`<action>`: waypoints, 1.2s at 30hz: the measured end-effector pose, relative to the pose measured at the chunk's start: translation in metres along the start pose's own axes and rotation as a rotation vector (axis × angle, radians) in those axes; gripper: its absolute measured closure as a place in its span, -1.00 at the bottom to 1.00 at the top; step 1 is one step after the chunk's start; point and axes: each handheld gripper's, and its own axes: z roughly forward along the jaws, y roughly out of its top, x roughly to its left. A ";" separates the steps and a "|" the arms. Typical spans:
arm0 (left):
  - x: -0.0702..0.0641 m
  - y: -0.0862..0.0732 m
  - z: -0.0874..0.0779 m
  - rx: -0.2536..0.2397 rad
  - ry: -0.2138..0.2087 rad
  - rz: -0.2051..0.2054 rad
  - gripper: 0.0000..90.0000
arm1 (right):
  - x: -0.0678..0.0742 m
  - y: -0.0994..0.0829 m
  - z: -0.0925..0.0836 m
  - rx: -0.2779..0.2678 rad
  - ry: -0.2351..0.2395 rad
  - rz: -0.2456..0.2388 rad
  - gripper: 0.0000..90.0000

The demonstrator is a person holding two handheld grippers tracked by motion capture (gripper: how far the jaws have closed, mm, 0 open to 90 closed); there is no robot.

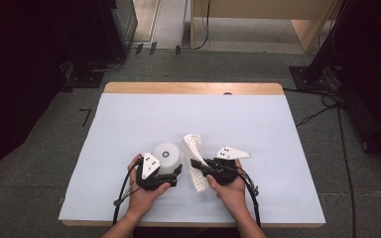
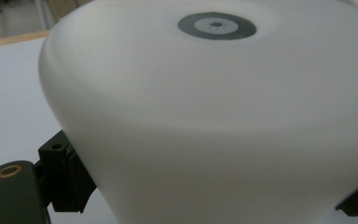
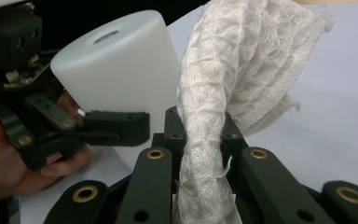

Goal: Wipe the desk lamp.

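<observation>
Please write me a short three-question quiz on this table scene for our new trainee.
1. True or false: the right gripper is shut on the white waffle-textured cloth.
2. Which thing sits between the jaws of the left gripper?
A. a glass bottle
B. the white frosted plastic cylinder
C. a wooden block
3. Fill in: in the high view the cylinder stands to the ____ of the cloth.

Key
1. True: the cloth is bunched and pinched between the black jaws.
2. B: the jaws sit on either side of the cylinder near its base, and it stands on the pale table cover.
3. left
</observation>
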 end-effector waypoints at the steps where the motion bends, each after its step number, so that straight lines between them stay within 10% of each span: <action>1: 0.005 0.002 -0.003 -0.021 -0.049 -0.014 -0.81 | 0.000 0.000 0.001 0.000 0.002 0.002 0.77; 5: 0.022 0.013 -0.014 -0.087 -0.223 -0.062 -0.80 | 0.003 0.000 0.003 0.008 0.019 0.000 0.77; 11: 0.021 0.014 -0.014 -0.069 -0.270 -0.009 -0.80 | 0.014 0.003 0.005 0.008 0.060 -0.019 0.77; 19: 0.003 0.009 -0.001 0.026 -0.256 0.092 -0.80 | 0.021 0.017 -0.008 -0.050 0.056 -0.055 0.77; 24: 0.007 0.013 -0.005 -0.004 -0.270 0.068 -0.80 | 0.024 0.021 -0.014 -0.074 0.074 -0.070 0.77; 30: 0.018 0.021 -0.016 -0.058 -0.266 0.039 -0.80 | 0.016 0.005 0.006 0.039 0.066 -0.033 0.77; 36: 0.016 0.017 -0.011 -0.026 -0.276 0.056 -0.80 | 0.019 0.008 0.004 0.017 0.060 -0.051 0.77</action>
